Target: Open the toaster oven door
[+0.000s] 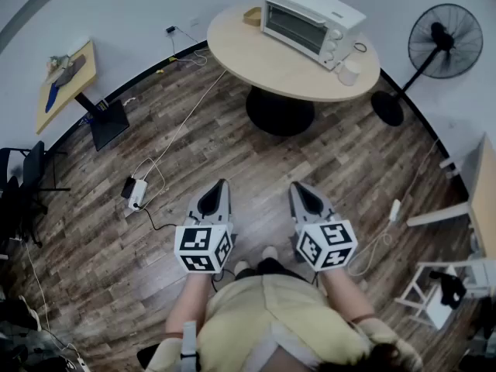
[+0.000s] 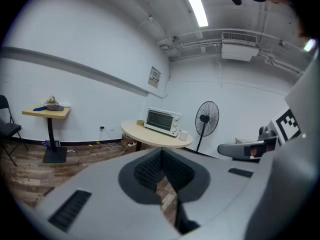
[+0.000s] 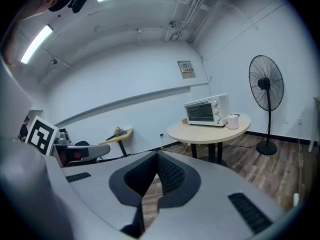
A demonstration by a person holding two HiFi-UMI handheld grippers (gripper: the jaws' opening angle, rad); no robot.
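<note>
The white toaster oven (image 1: 310, 22) stands with its glass door closed on a round wooden table (image 1: 263, 64), far ahead of me. It appears small in the left gripper view (image 2: 162, 120) and in the right gripper view (image 3: 206, 110). My left gripper (image 1: 222, 183) and right gripper (image 1: 295, 184) hang side by side over the wooden floor, well short of the table. Both point toward it. The left gripper (image 2: 161, 152) has its jaws shut with nothing between them. The right gripper (image 3: 157, 154) is likewise shut and holds nothing.
A white mug (image 1: 349, 72) sits beside the oven and a small wooden bowl (image 1: 252, 15) behind it. A standing fan (image 1: 442, 41) is right of the table. A power strip (image 1: 137, 192) and cables lie on the floor at left. A small side table (image 1: 68, 80) stands far left.
</note>
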